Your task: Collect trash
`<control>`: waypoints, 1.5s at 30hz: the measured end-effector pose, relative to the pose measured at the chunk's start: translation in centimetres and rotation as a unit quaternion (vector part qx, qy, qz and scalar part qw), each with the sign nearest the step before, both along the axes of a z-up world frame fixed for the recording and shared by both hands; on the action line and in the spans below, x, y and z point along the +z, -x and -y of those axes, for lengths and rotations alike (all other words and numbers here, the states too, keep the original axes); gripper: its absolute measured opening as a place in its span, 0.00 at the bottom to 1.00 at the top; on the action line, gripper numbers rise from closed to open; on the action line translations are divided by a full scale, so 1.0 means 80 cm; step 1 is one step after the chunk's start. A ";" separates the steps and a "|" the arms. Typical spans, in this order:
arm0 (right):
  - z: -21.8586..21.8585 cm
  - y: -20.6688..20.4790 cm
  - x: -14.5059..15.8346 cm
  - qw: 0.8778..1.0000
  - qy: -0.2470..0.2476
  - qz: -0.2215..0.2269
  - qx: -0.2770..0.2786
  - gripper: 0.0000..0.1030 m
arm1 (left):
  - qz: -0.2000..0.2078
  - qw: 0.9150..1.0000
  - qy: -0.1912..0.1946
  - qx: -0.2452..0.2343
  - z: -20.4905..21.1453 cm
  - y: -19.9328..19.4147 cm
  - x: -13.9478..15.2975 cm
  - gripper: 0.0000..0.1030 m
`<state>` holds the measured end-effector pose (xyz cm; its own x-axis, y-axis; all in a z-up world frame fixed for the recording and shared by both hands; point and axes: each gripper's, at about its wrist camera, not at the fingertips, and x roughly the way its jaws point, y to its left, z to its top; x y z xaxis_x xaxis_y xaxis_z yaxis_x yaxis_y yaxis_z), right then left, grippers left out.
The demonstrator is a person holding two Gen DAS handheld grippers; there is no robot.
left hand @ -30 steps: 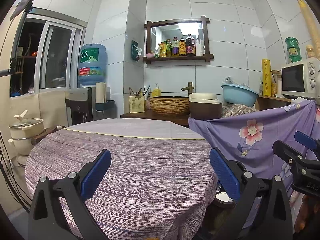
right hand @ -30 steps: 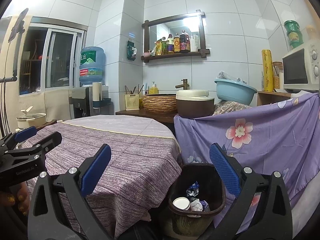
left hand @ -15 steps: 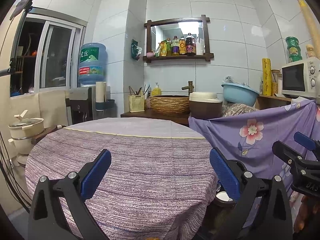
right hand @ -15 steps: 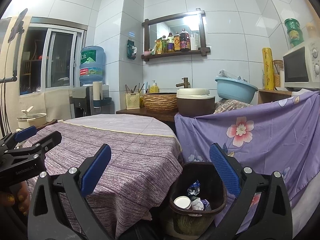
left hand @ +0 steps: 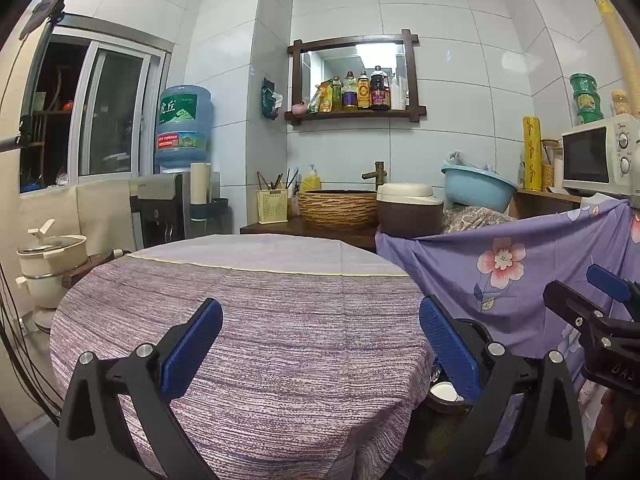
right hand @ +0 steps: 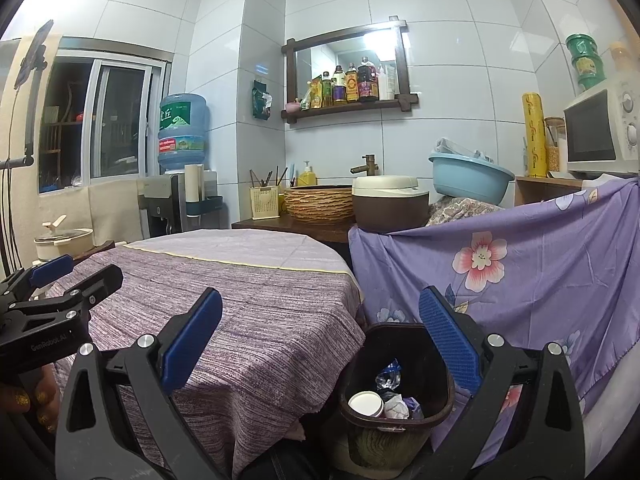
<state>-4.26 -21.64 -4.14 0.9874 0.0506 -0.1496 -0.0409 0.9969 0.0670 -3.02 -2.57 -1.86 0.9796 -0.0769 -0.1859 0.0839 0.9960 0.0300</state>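
A dark brown trash bin (right hand: 434, 412) stands on the floor to the right of the round table (right hand: 248, 300). It holds a white cup (right hand: 366, 403), crumpled paper (right hand: 396, 408) and a clear wrapper (right hand: 388, 374). In the left wrist view only the bin's rim (left hand: 478, 326) shows past the table edge. My right gripper (right hand: 320, 344) is open and empty above the bin and table edge. My left gripper (left hand: 320, 344) is open and empty over the table's purple cloth (left hand: 260, 320). Each gripper shows in the other's view, the left (right hand: 60, 284) and the right (left hand: 592, 300).
A purple flowered cloth (right hand: 520, 272) hangs to the right of the bin. Behind the table is a counter with a woven basin (left hand: 338, 208), a rice cooker (left hand: 408, 212) and a blue bowl (left hand: 478, 188). A microwave (left hand: 600, 156) is at right, a water dispenser (left hand: 180, 184) at left.
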 end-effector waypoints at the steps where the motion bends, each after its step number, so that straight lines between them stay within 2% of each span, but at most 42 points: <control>1: 0.000 0.000 0.000 1.000 0.000 0.000 0.000 0.94 | 0.000 1.000 0.000 -0.001 0.000 0.000 0.000 0.95; 45: -0.009 -0.001 -0.001 1.000 -0.003 -0.007 -0.005 0.94 | -0.020 1.000 0.005 -0.009 -0.010 -0.008 -0.004 0.95</control>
